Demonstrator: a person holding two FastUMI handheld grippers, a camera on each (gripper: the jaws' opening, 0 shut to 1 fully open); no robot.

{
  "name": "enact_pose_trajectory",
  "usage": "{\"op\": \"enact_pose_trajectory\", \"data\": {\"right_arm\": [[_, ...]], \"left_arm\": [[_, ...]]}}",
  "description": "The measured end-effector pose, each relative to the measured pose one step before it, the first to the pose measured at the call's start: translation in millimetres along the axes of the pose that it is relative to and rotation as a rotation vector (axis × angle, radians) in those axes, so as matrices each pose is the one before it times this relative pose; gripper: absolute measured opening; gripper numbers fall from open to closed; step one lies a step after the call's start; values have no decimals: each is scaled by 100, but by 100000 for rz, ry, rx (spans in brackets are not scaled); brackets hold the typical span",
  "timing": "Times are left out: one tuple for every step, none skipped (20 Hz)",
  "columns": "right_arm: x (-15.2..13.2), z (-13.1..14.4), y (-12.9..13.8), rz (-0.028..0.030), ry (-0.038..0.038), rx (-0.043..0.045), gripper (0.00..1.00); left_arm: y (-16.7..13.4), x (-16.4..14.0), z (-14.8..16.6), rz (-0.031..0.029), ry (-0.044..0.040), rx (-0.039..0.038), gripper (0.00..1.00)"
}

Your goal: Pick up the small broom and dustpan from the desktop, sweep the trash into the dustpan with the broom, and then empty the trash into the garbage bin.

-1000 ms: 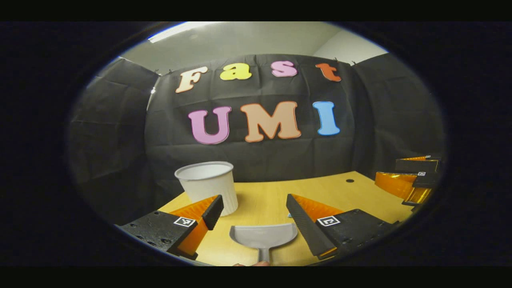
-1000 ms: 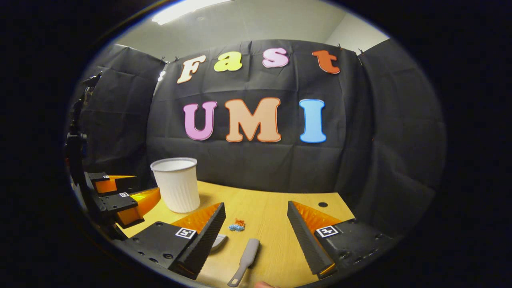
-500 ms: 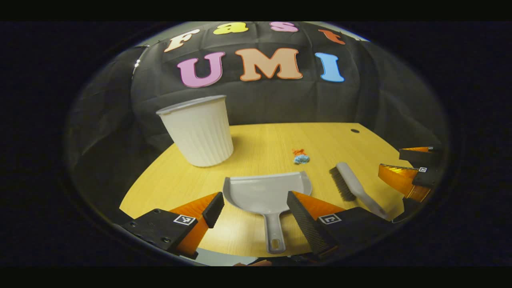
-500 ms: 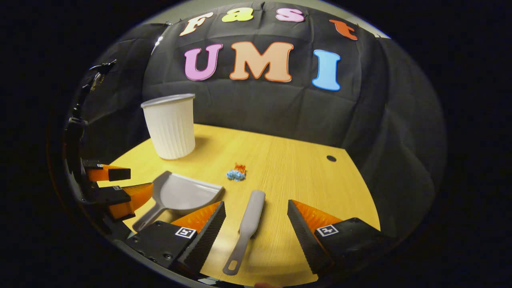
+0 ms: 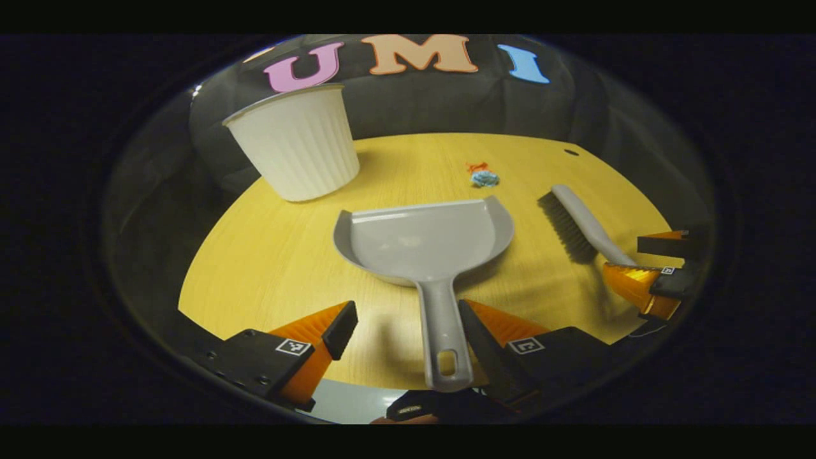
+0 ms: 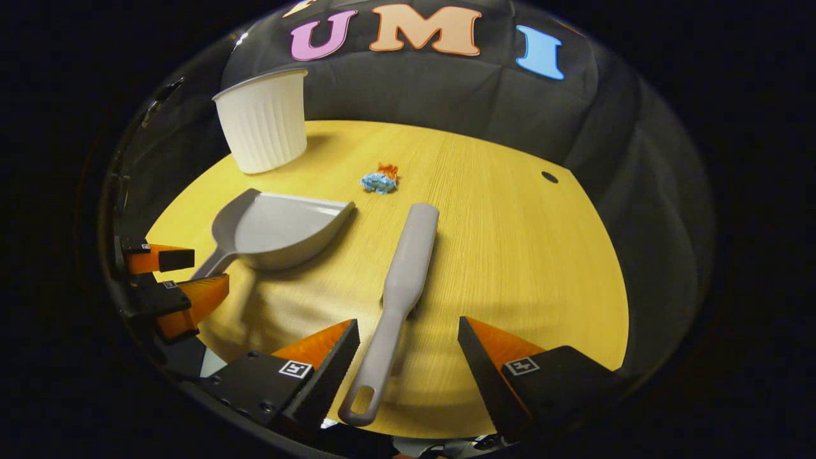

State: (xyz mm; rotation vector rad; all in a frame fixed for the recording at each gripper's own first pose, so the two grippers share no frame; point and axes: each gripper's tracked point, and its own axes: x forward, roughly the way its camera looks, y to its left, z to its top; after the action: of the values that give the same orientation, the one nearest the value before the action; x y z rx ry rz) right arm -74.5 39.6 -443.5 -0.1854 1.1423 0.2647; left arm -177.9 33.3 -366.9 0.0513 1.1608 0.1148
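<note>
lining up both grabs, nothing gripped yet. left gripper [image 5: 408, 322] has its fingers apart over the near edge of the bench [image 5: 268, 255]; the dustpan [image 5: 424, 239] lies straight ahead, scoop toward the far edge, handle running back toward the camera along the fingers' own axis. handle end sits between the fingers but off-centre, close against the right-hand one; can't tell if it touches.

right gripper [image 6: 408, 347], fingers also apart, sits over the small broom [image 6: 398, 290]. its long axis runs near-to-far with a slight lean, loop end of the handle close to the left-hand finger, head pointing at the trash [image 6: 379, 182] in mid-bench. bristles face toward the dustpan, seen from the left gripper view.

garbage bin [image 5: 296, 146] stands upright at the far left corner, well apart from both tools.

judgement: each hand is nearest its own tool, handles already roughly parallel to the fingers. both need a small sideways shift to centre the handle, then drop and close.
</note>
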Motion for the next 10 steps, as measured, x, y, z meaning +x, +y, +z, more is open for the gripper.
{"op": "enact_pose_trajectory", "data": {"right_arm": [[128,-330,235,674,2448,-95,92],[100,-259,134,506,2046,-293,91],[201,-107,-143,156,1007,-103,87],[174,-3,3,70,1082,-227,85],[92,-61,41,104,556,-348,76],[155,66,-22,67,406,-601,72],[183,-14,-88,142,768,-611,65],[24,47,-53,-11,720,-225,60],[113,-42,-1,111,497,-87,52],[-18,-46,-261,-1141,435,302,43]], "left_arm": [[-162,262,-729,-246,2226,672,97],[-122,237,-519,22,2097,877,96],[-139,201,-220,-9,1237,974,96],[-147,165,-4,-185,808,849,95],[-68,258,-206,55,729,997,94],[13,147,-32,352,689,1166,91],[-79,135,-63,-90,594,932,85],[-196,49,14,-773,971,227,81],[-314,113,-128,-972,523,-420,71],[-158,6,178,-79,-374,-320,68]]}}
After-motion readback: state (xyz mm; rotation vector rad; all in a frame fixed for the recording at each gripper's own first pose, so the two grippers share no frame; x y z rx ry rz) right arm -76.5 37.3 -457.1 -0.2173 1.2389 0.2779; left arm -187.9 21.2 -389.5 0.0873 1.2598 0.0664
